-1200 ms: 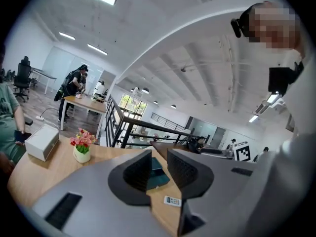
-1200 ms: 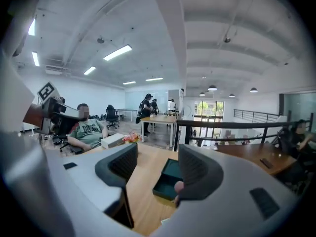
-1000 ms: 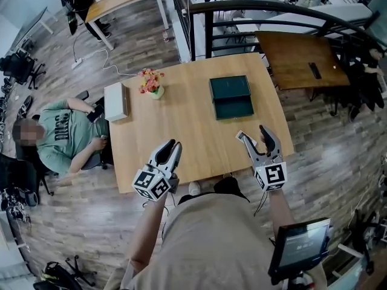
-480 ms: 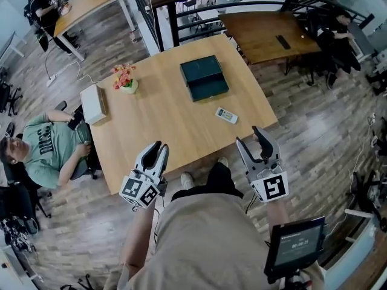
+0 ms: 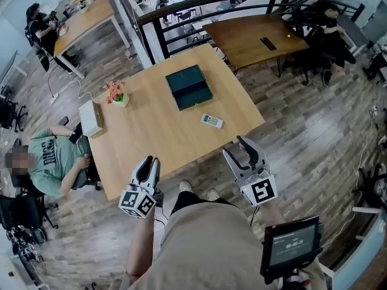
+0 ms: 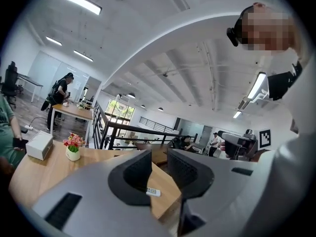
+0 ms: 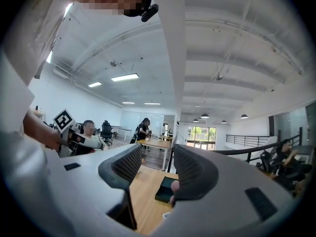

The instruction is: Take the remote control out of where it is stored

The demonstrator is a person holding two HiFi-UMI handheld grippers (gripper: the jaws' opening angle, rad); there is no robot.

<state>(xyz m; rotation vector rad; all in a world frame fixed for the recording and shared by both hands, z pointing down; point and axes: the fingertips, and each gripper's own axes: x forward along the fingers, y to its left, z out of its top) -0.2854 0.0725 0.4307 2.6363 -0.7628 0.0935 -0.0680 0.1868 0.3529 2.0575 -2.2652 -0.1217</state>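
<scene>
The white remote control (image 5: 211,121) lies flat on the light wooden table (image 5: 151,138), just in front of the dark green box (image 5: 188,87). Both grippers hang off the table's near edge, close to the person's body. My left gripper (image 5: 150,162) is open with nothing between its jaws; through its gap I see the remote control (image 6: 153,192) further off. My right gripper (image 5: 234,147) is closing on empty air, well short of the remote. In the right gripper view the gripper (image 7: 157,167) points toward the green box (image 7: 165,190).
A vase of flowers (image 5: 116,93) and a white box (image 5: 91,117) stand at the table's left side. A person in a green shirt (image 5: 51,159) sits by the left edge. A black railing (image 5: 199,8) and a darker table (image 5: 260,38) lie beyond. A tablet (image 5: 289,246) hangs at the lower right.
The remote, at the right gripper's tips a second ago, now lies on the table. Both grippers have drawn back off the table edge, and the right jaws have narrowed.
</scene>
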